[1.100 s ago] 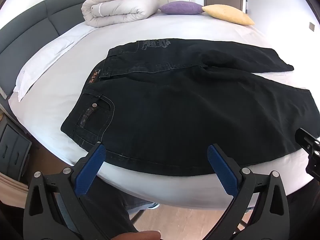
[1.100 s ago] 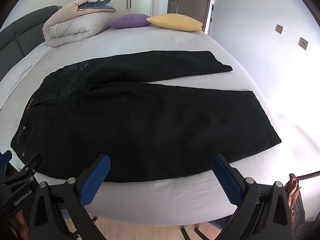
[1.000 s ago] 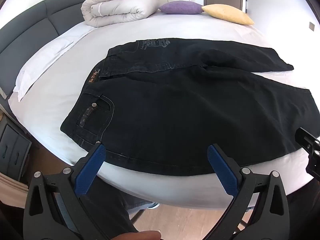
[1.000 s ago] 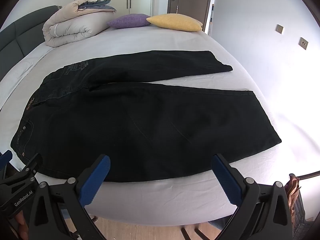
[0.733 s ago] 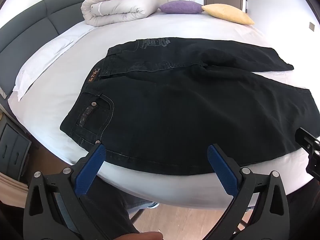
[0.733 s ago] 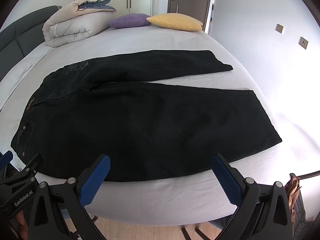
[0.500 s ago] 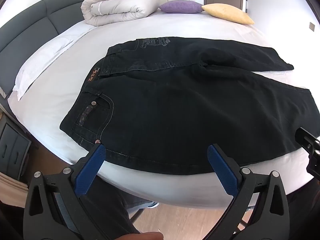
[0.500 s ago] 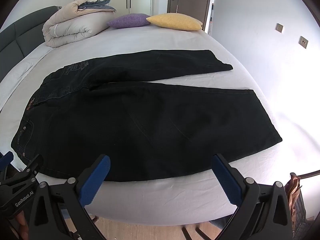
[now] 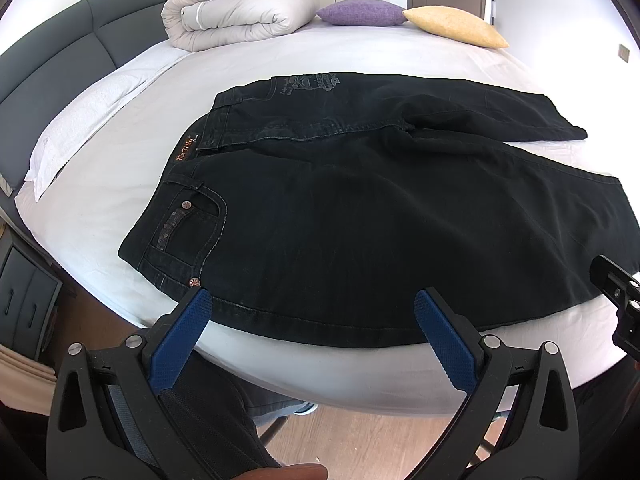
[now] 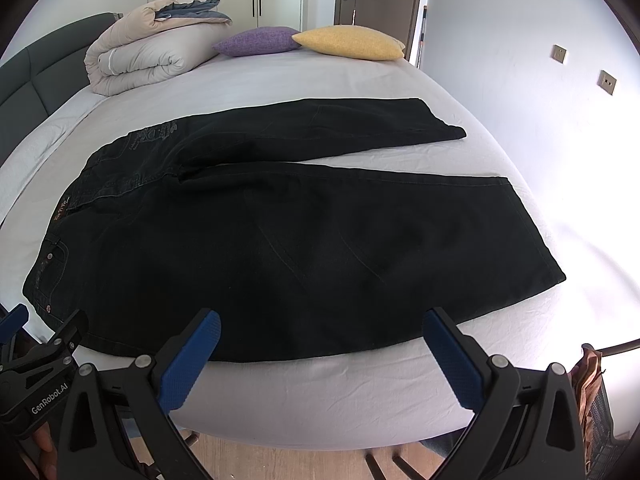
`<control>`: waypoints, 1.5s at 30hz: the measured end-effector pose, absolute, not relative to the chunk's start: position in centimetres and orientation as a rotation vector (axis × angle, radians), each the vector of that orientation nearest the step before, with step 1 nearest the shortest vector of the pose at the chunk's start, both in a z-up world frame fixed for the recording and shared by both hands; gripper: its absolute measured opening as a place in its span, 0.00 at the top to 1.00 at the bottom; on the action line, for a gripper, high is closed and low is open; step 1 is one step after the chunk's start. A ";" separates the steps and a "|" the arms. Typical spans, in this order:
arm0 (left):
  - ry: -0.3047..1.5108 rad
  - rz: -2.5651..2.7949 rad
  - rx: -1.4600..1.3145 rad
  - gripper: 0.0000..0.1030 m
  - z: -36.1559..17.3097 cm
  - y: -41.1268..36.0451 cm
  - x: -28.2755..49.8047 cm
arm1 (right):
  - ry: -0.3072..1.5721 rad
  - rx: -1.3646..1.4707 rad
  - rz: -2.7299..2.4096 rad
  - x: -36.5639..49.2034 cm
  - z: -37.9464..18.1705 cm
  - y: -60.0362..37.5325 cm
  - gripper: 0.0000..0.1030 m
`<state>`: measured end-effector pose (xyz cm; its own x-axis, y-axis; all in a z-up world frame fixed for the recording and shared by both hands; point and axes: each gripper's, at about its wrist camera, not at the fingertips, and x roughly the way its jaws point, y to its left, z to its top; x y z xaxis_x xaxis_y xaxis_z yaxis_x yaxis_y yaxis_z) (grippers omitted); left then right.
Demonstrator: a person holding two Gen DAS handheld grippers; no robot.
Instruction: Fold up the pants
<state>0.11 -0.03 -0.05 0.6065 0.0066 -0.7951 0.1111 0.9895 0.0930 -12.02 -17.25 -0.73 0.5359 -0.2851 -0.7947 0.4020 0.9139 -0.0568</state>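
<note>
1. Barely anything moved since the earlier frames: both grippers sit slightly closer to the bed edge, so the pants look a touch nearer; pants lie the same way.
2. Black pants (image 9: 360, 208) lie flat on the white bed (image 9: 120, 152), unfolded, waist toward the headboard (image 9: 52, 68) side, legs running away to the right.
3. Two legs split apart in a V; far leg (image 10: 320, 128) angles off, near leg (image 10: 360, 248) lies along the near bed edge.
4. Front pocket with rivets (image 9: 188, 220) at the near waist corner; small brown label (image 9: 186, 148) on the waistband.
5. Left gripper (image 9: 308, 336) spread wide, blue pads (image 9: 180, 344) empty, just off the near hem of the pants by the pocket, not touching cloth.
6. Right gripper (image 10: 320, 360) spread wide too, holding nothing, over the bed edge just short of the near leg.
7. In the right wrist view the left gripper shows at the bottom left corner, beside the waist.
8. Rolled beige duvet (image 10: 140, 60), purple pillow (image 10: 256, 42) and yellow pillow (image 10: 348, 42) at the far end of the bed, well apart from the pants.
9. Wood floor (image 9: 340, 440) under the bed edge; a fingertip (image 9: 288, 472) at the bottom of the left wrist view.
</note>
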 end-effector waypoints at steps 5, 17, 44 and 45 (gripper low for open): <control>0.919 -0.061 0.138 0.00 0.0 0.0 0.1 | 0.919 0.140 -0.411 -12.0 -0.8 -17.3 0.00; 0.920 -0.061 0.138 0.00 0.0 0.0 0.2 | 0.919 0.140 -0.411 -12.1 -0.8 -17.2 0.00; 0.918 -0.059 0.141 0.00 -0.8 -0.4 -0.4 | 0.921 0.139 -0.410 -12.0 -0.9 -17.1 0.00; 0.919 -0.059 0.141 0.00 -0.8 -0.4 -0.4 | 0.921 0.139 -0.410 -12.0 -0.9 -17.0 0.00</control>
<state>-0.39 -0.35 -0.84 0.6058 0.0091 -0.7956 0.1114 0.9891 0.0961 -12.02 -17.05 -0.88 0.5341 -0.2843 -0.7962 0.4014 0.9141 -0.0571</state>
